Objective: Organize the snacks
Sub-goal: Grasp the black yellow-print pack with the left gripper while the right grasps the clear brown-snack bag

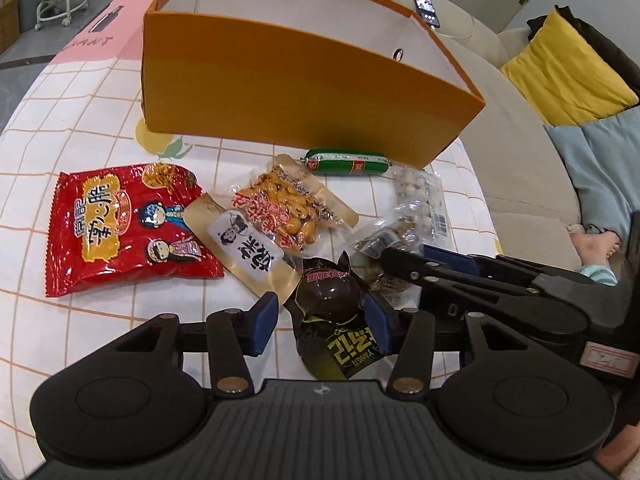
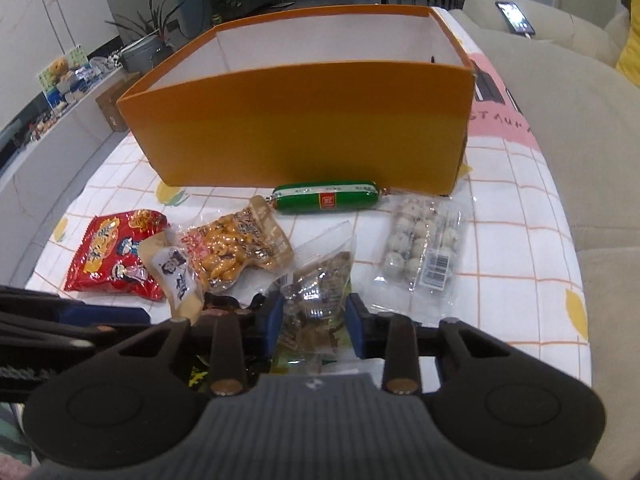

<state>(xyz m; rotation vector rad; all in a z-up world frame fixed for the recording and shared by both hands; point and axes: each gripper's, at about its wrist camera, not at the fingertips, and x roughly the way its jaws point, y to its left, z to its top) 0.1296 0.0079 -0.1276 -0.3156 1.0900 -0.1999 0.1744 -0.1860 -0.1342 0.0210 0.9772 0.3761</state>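
The step in hand is the pickup: both tools are down among the snacks at the near edge of the tabletop, and nothing lies in the orange box yet, as far as its white inside shows.

The left hand-held gripper stands half spread around a dark packet. Its right pad seems to touch the wrapper, while the left pad is apart from it, so it is not a pinch yet.

The right hand-held gripper is narrowed around a clear bag of mixed bits. The blue pads lie against the bag's sides, and I judge that it pinches the bag.

Next, I think, the left one must close fully, then each must lift its snack over the near wall of the box, which stands toward the far edge.

Around them lie a red bag, a peanut pouch, a beige sachet, a green sausage just before the box, and a clear pack of white balls. The two tools are very near each other and may collide. The high wall of the box is also in the way.
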